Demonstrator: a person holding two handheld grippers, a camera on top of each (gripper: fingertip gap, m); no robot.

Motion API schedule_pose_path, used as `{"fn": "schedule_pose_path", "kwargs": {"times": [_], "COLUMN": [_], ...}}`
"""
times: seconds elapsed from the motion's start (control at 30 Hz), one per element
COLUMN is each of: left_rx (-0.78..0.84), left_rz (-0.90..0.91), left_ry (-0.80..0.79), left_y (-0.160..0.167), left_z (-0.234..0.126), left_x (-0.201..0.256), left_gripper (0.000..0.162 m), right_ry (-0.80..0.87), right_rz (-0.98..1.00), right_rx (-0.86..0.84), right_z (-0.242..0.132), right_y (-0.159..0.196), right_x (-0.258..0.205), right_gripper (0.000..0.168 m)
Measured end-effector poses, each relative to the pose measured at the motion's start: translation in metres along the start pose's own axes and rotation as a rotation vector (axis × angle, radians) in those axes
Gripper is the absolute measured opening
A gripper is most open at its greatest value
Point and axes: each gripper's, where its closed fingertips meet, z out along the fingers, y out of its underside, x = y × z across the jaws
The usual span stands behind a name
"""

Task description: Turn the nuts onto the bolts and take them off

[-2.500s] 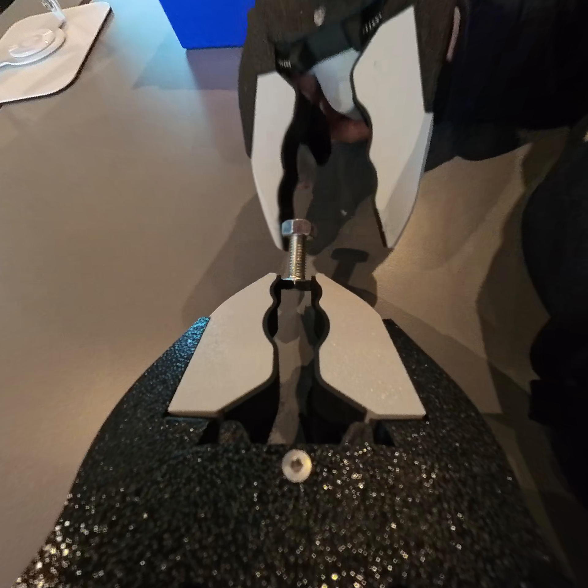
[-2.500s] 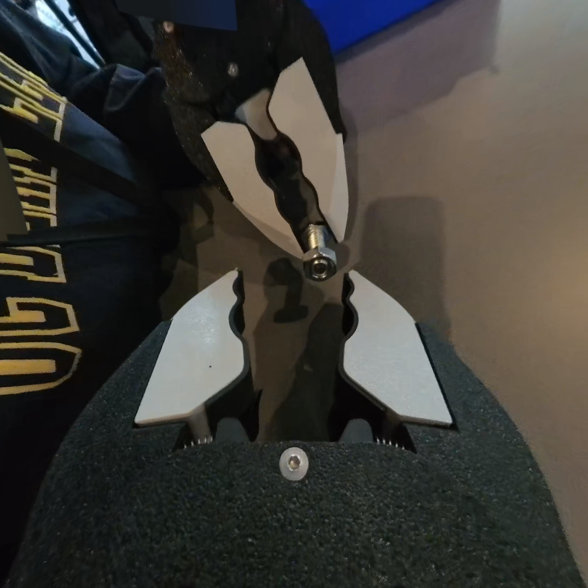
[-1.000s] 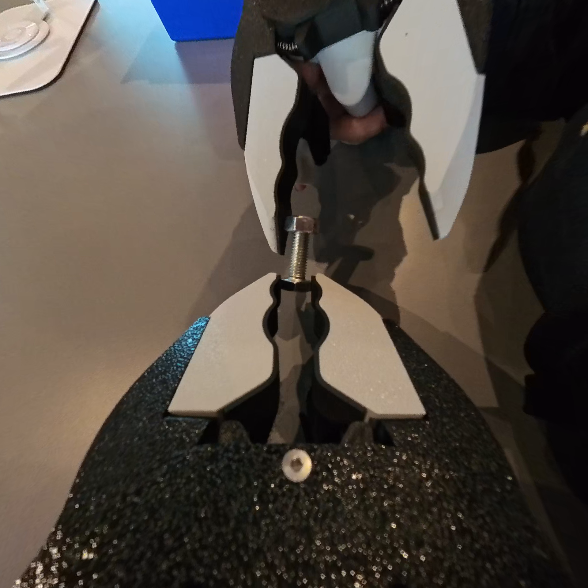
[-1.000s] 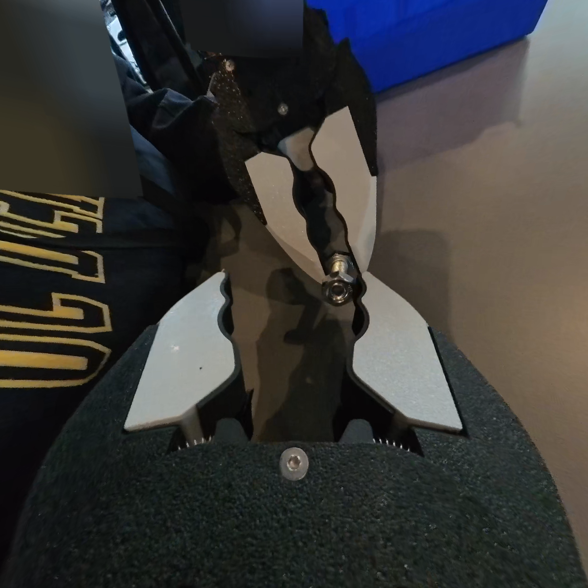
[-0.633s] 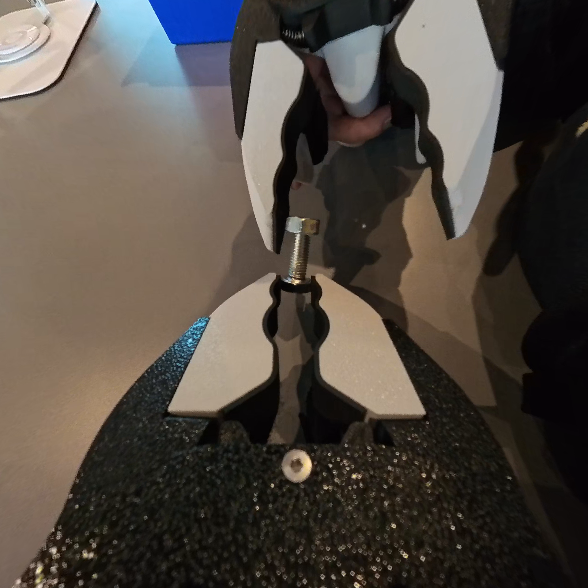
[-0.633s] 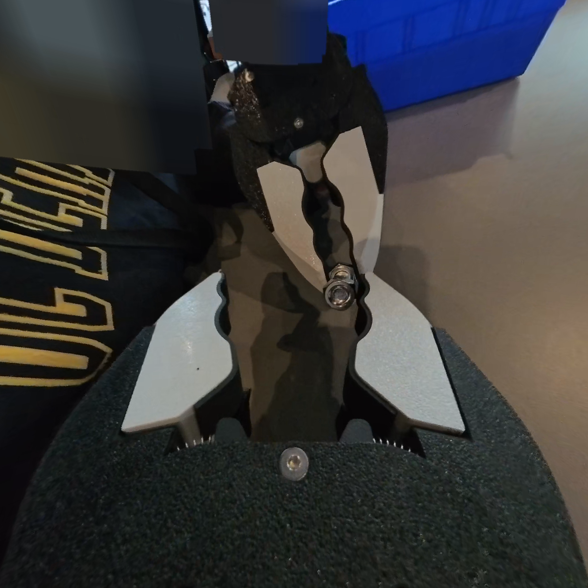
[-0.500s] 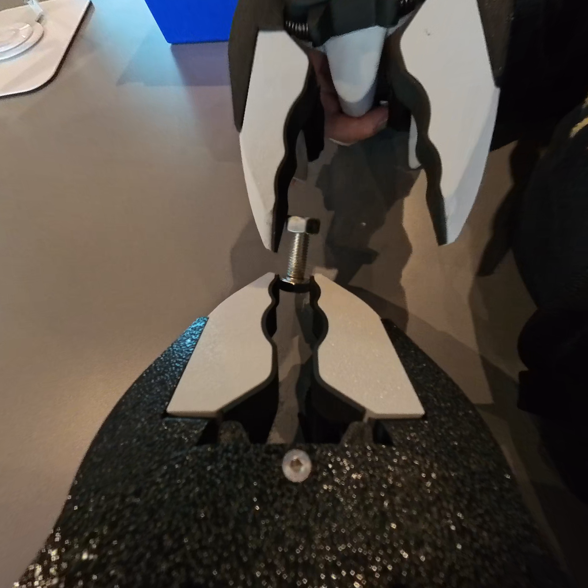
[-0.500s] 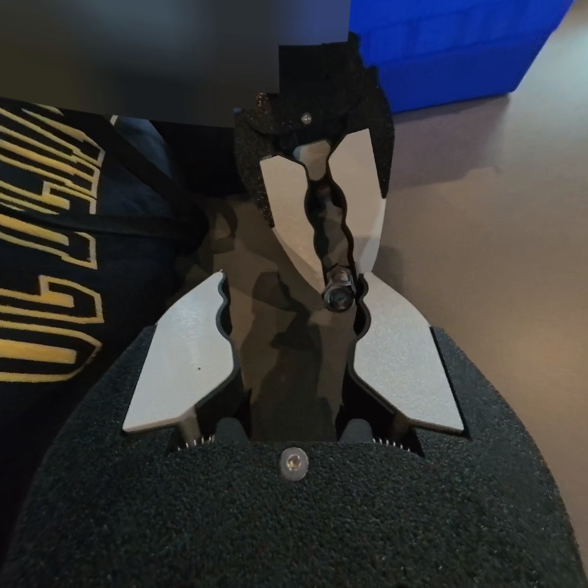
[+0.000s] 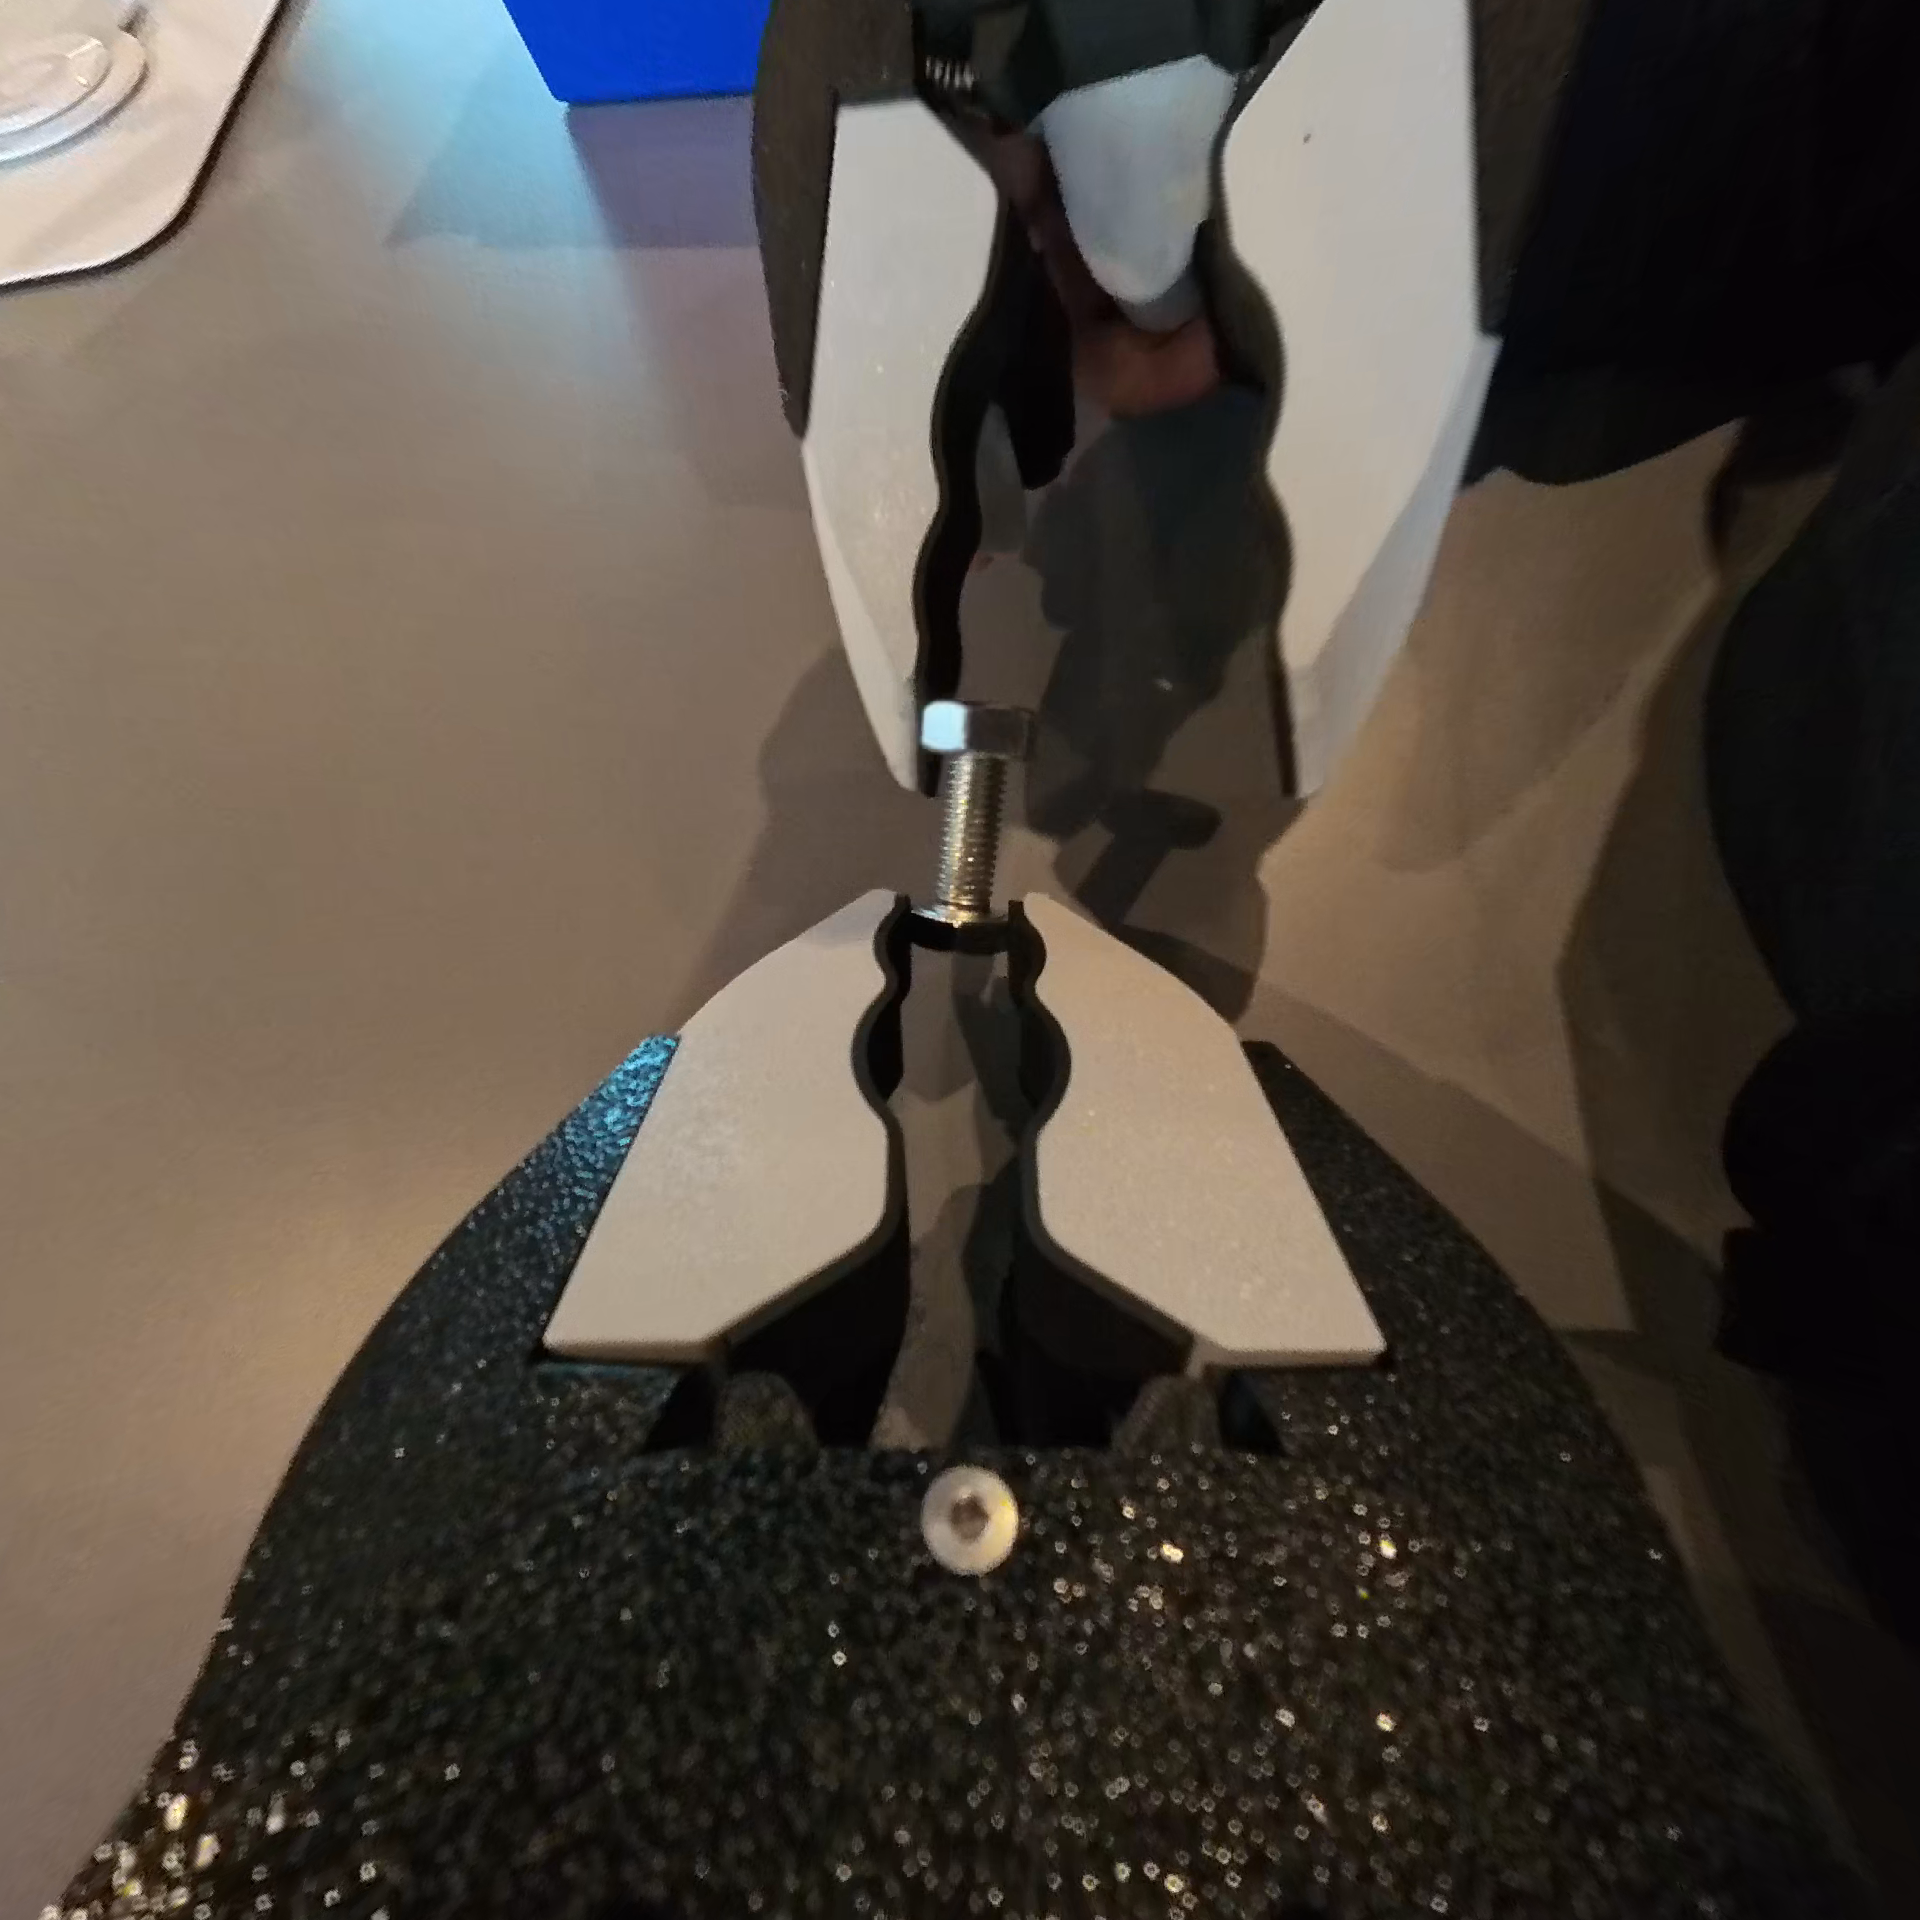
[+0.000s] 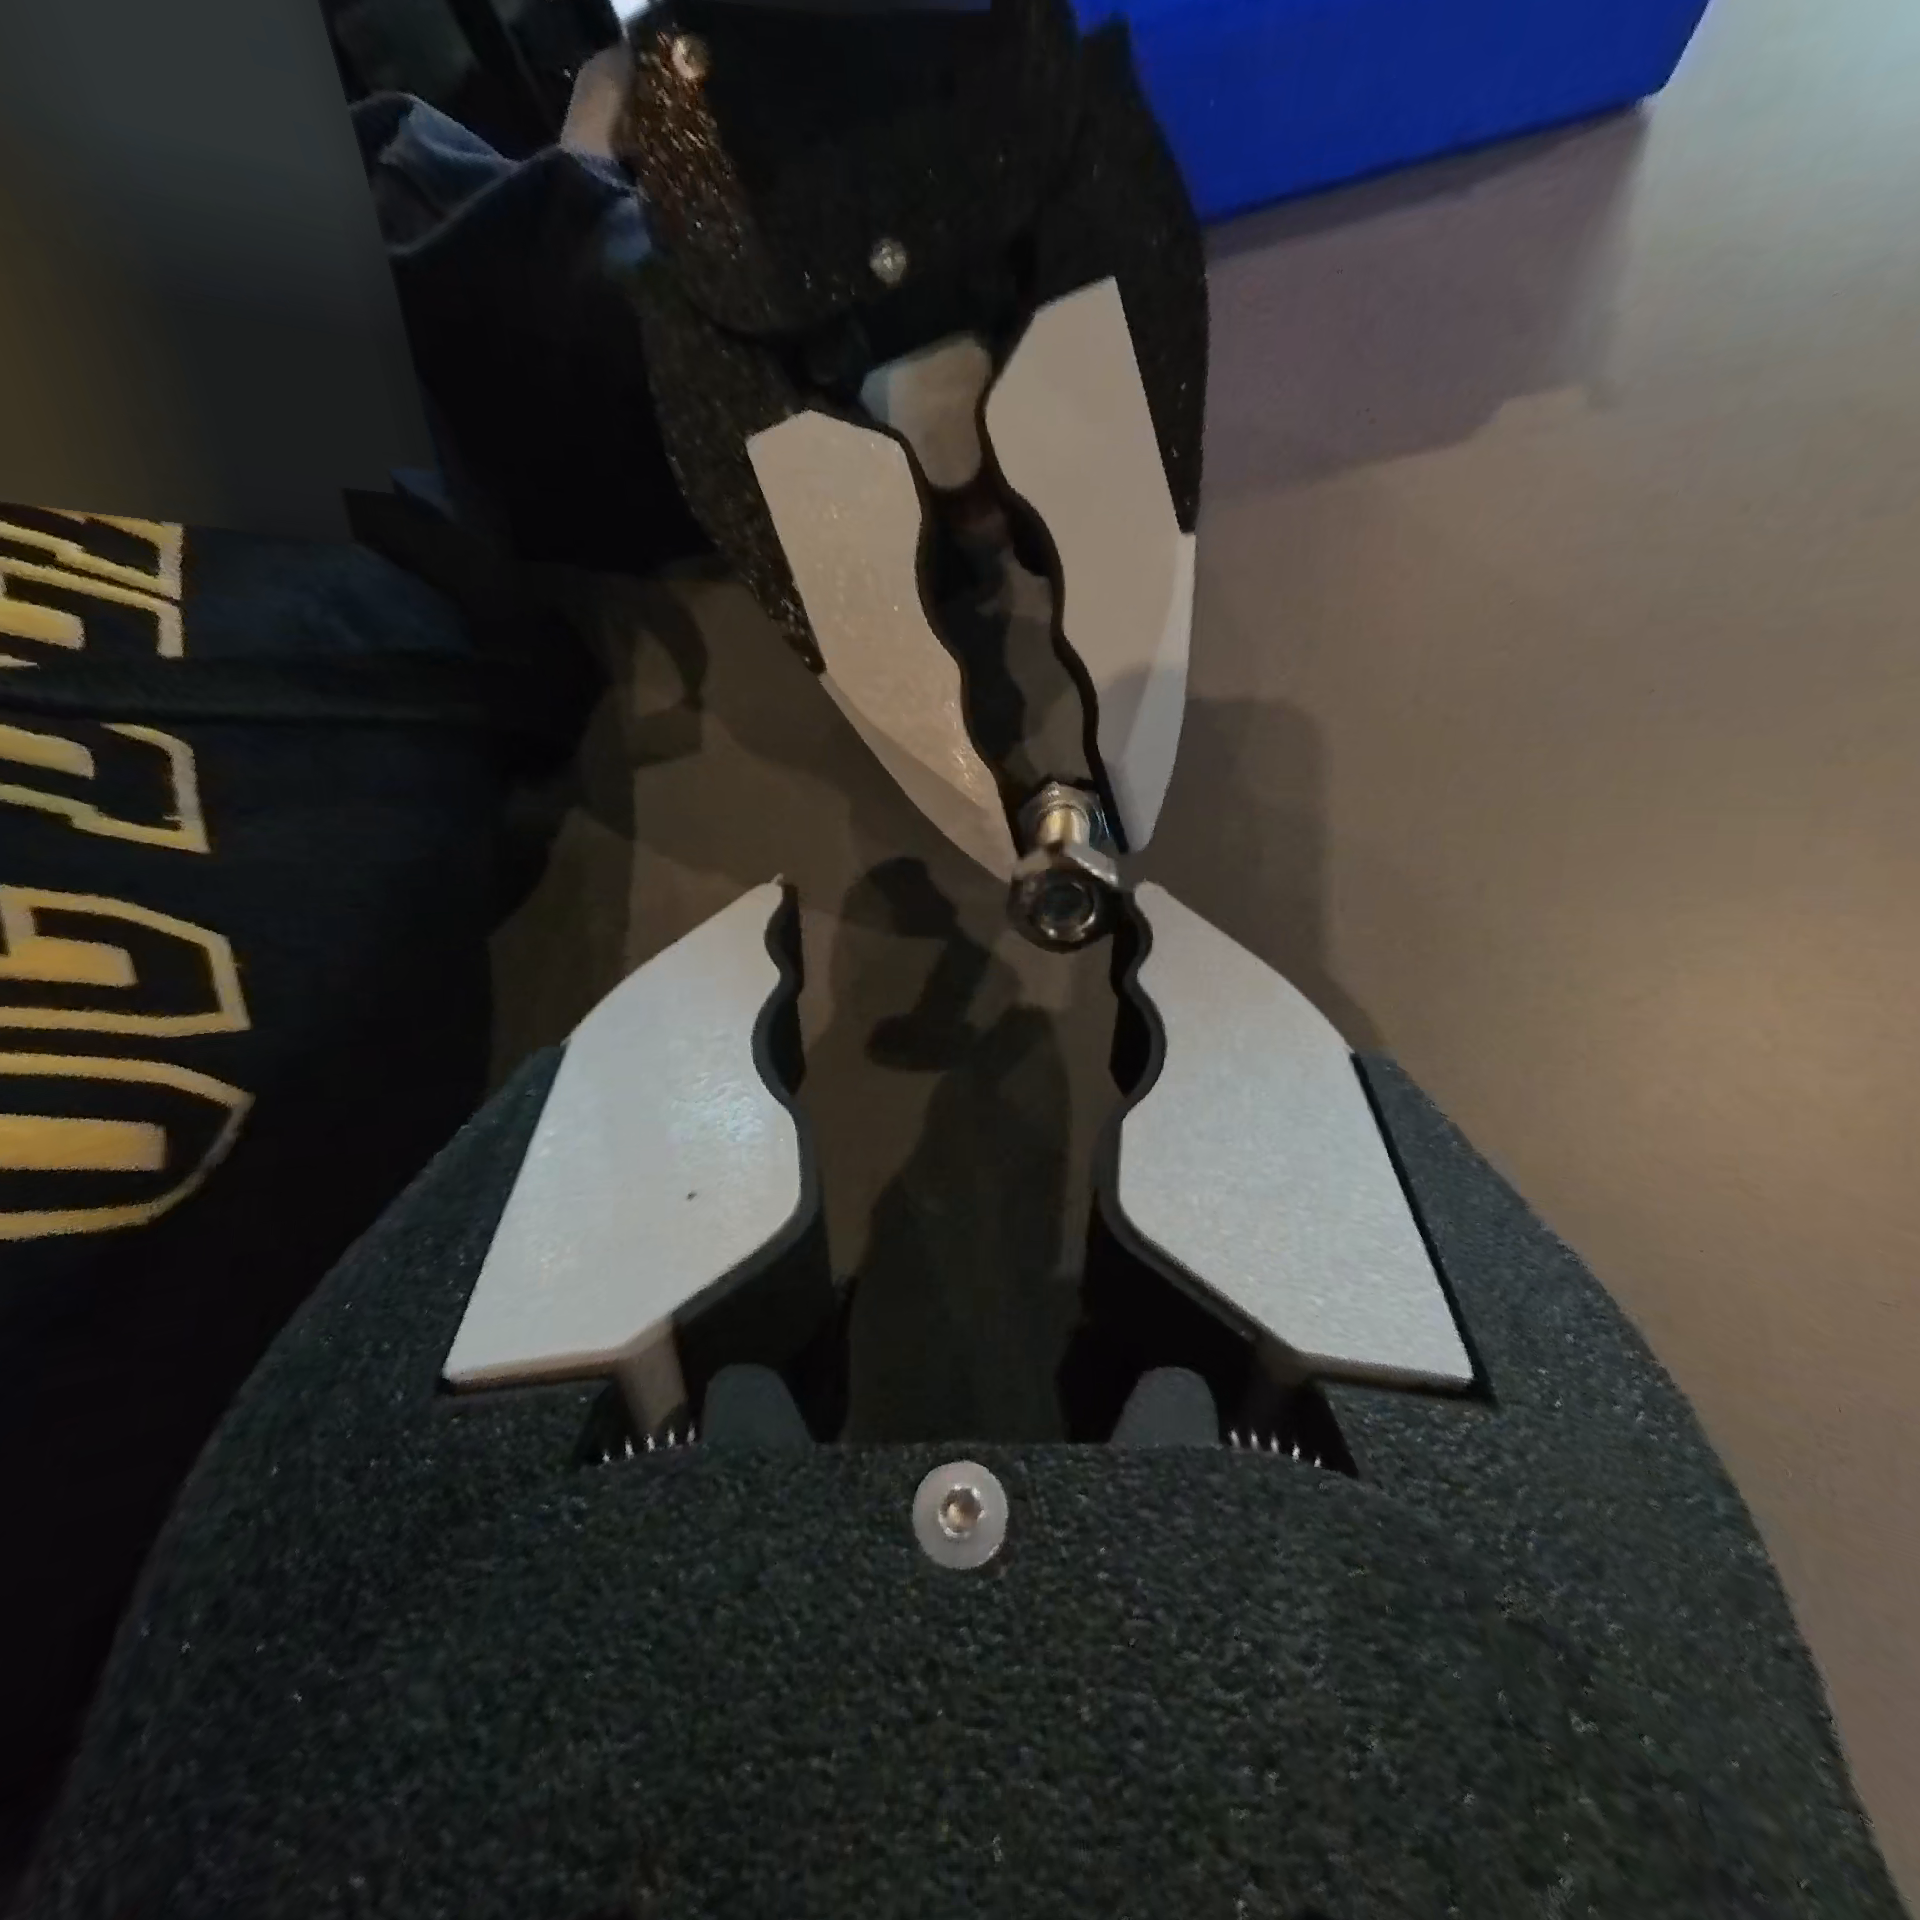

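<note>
1. The bolt [image 9: 966,831] sticks straight out from the tips of the left gripper [image 9: 961,914], held up above the table [image 9: 364,675], with its hex head at the far end.
2. At the bolt's near end a dark nut [image 9: 956,928] sits clamped between the left gripper's tips, so that gripper is clenched on the nut and the bolt's thread runs out of it.
3. The right gripper [image 10: 956,894] faces the left one, with its fingers spread wide and nothing pinched between them.
4. In the left wrist view, the bolt head lies beside the tip of one right finger [image 9: 883,468], apparently touching it; the other finger stands well off to the side.
5. In the right wrist view the bolt head [image 10: 1060,906] shows end-on, close against the inner edge of the finger on the right of the frame, off-centre in the gap.
6. A blue bin [image 10: 1403,94] stands farther back on the table.
7. A grey tray [image 9: 125,156] lies at the far left.
</note>
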Motion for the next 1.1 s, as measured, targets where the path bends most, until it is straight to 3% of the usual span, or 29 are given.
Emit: {"fn": "schedule_pose_path", "kwargs": {"times": [0.13,0.27,0.37,0.47,0.73,1.1], "left_rx": [-0.015,-0.018,-0.011,-0.008,0.007,-0.052], "left_rz": [0.011,0.008,-0.001,-0.002,-0.025,0.035], "left_ry": [0.003,-0.005,-0.013,-0.024,-0.050,-0.019], "left_y": [0.002,0.002,0.001,0.001,0.000,0.006], "left_z": [0.001,0.002,0.001,0.001,-0.001,0.005], "left_x": [0.001,0.000,-0.002,-0.003,-0.008,0.000], "left_gripper": [0.017,0.017,0.017,0.017,0.017,0.017], "right_ry": [0.015,0.001,0.089,0.083,0.032,-0.014], "right_rz": [-0.098,-0.219,-0.158,-0.038,0.049,-0.103], "right_rx": [0.034,0.057,0.067,0.041,-0.050,0.027], "right_z": [0.002,0.003,-0.005,-0.009,-0.002,0.004], "right_y": [-0.007,-0.014,-0.014,-0.006,0.011,-0.005], "right_x": [-0.006,-0.018,0.000,0.010,0.009,-0.010], "right_gripper": [0.066,0.061,0.060,0.061,0.051,0.066]}}
